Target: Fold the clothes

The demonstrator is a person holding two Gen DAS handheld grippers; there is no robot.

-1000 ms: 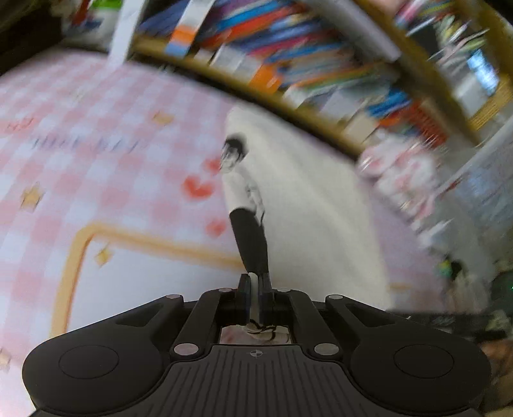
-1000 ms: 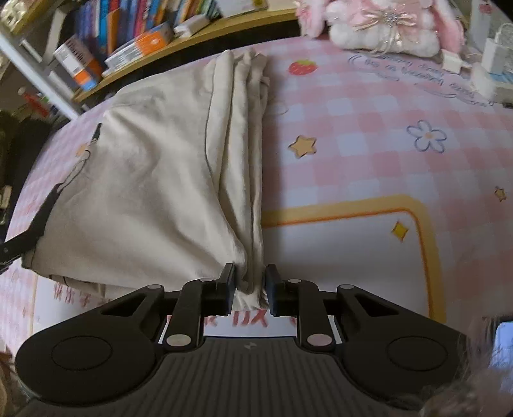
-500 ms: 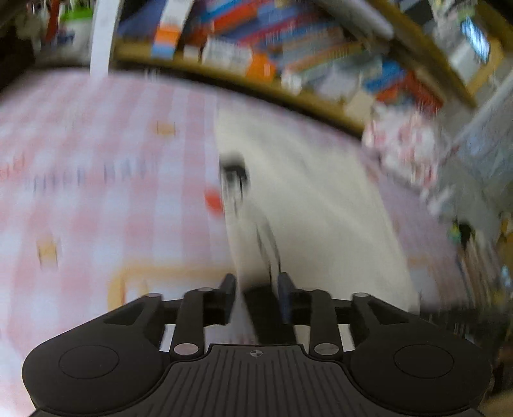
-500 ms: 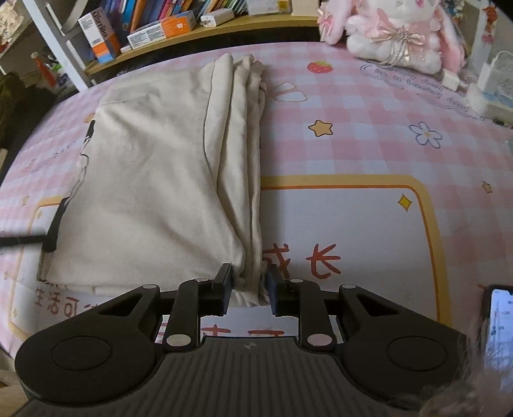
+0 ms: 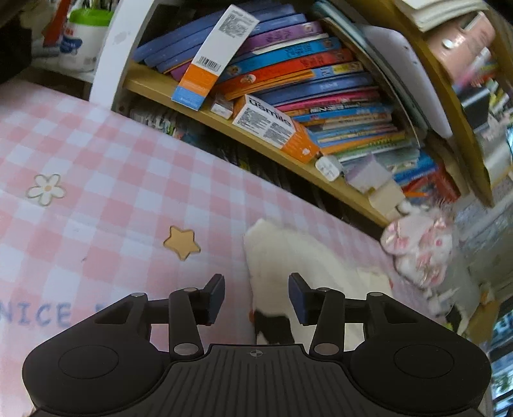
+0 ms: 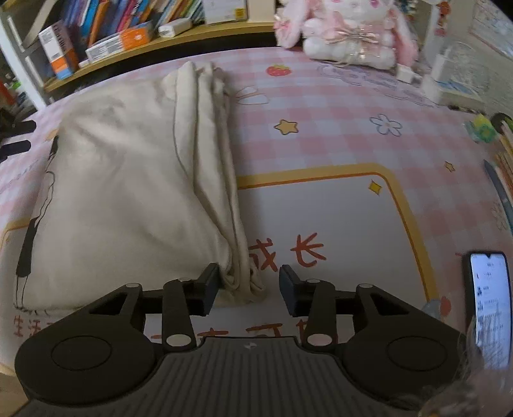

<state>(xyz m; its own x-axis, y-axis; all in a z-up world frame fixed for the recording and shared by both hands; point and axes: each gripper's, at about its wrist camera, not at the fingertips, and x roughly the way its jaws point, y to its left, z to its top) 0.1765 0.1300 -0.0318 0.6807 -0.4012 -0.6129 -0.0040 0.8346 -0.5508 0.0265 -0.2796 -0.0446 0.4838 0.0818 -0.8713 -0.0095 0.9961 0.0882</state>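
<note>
Nearest the right wrist camera, the right gripper (image 6: 249, 287) hangs over the table with its jaws opening; the near corner of the cream garment (image 6: 128, 199) sits in the gap between them, and the pads stand clear of the cloth on both sides. The garment is folded into a long panel lying flat on the pink checked tablecloth (image 6: 336, 106). Its long axis runs from that near corner away toward the bookshelf (image 6: 154, 45), leaning slightly left as it goes. The stacked folded edges form its right-hand side, a ridge of several layers; a dark printed strip (image 6: 27, 247) runs along its left edge. To the right of the garment, a phone (image 6: 490, 308) lies with its screen lit. Beyond, a plush toy (image 6: 349, 29) sits at the table's back edge.

In the left wrist view, the left gripper (image 5: 256, 298) has its jaws opening as well, and nothing is pinched between them. Below the gap lies an end of the garment with a black patch (image 5: 272, 324), probably part of the print, though blur makes it hard to read. The pale cloth stretches away to the right, toward the plush toy. Farther off, the shelf is packed with books.
</note>
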